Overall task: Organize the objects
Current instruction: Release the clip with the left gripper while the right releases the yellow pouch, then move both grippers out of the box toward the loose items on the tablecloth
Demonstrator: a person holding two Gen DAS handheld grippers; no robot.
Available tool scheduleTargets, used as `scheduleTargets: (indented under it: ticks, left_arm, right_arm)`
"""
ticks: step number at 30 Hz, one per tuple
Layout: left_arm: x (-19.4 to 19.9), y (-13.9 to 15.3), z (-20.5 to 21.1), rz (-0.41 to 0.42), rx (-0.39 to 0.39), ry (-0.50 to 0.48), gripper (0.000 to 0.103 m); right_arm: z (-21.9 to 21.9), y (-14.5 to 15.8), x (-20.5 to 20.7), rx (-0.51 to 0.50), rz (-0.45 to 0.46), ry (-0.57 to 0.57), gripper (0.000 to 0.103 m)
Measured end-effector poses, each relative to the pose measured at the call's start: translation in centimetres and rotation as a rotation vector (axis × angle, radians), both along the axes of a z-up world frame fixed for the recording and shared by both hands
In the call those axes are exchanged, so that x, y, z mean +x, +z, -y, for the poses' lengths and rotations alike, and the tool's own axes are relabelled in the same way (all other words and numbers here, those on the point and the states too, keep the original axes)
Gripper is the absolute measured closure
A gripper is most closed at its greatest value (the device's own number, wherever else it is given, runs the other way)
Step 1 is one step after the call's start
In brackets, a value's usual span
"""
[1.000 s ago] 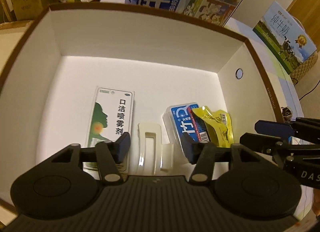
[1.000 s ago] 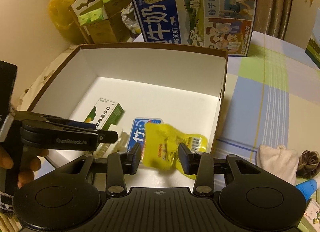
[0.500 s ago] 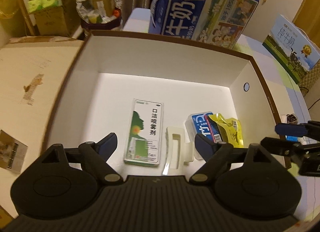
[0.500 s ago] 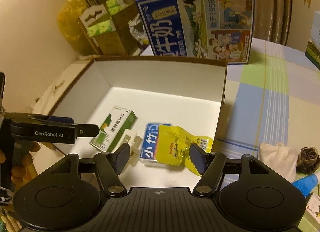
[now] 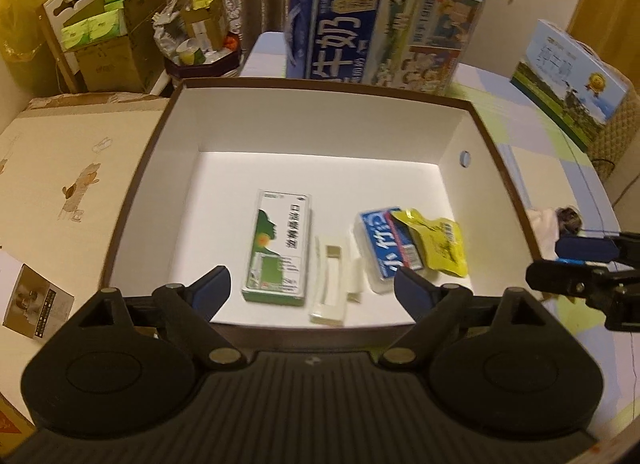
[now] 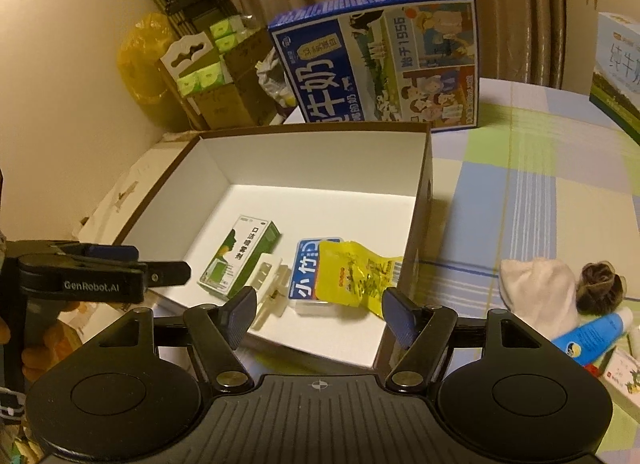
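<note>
The open white box (image 5: 312,112) with its brown rim sits on the checked tablecloth (image 6: 532,192), and everything else is placed from it. On its floor, toward the near wall, four things lie in a row: a green-and-white carton (image 5: 280,244) flat on its back, a white plastic holder (image 5: 330,284) just beside it, then a blue-labelled pack (image 5: 386,242), and a yellow pouch (image 5: 436,242) lying partly over that pack, nearest the wall with the round hole. The left gripper (image 5: 312,290) hangs over the box's near rim with its jaws spread wide and nothing between them. The right gripper (image 6: 320,312) sits above the box's near corner, jaws likewise wide apart and empty, the pouch (image 6: 352,276) showing below the gap. Behind the box's far wall stands a big blue milk carton (image 6: 380,60). On the cloth past the wall nearest the pouch lie a white cloth bundle (image 6: 538,288), a brown fuzzy object (image 6: 600,282) touching it, and a blue tube (image 6: 592,338) nearer the camera
</note>
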State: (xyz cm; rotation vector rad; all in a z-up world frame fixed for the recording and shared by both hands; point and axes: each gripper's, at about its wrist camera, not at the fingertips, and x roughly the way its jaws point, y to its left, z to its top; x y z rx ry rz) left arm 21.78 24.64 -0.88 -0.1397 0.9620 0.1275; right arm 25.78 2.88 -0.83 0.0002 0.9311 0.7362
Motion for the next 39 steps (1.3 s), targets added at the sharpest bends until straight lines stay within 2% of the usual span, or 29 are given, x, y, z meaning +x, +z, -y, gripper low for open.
scheduleTargets:
  ticks: [22,39]
  left_arm:
    - [-3.0,0.2,7.7,-0.032,-0.005,-0.077,0.016]
    - [-2.9,-0.8,16.4,-0.071,-0.020,-0.209,0.016]
  right_arm:
    - [6.9,0.7,-3.0,0.042,-0.030,-0.048,0.036]
    - [15.9,0.1,-3.6,0.022,-0.074,-0.146,0.036]
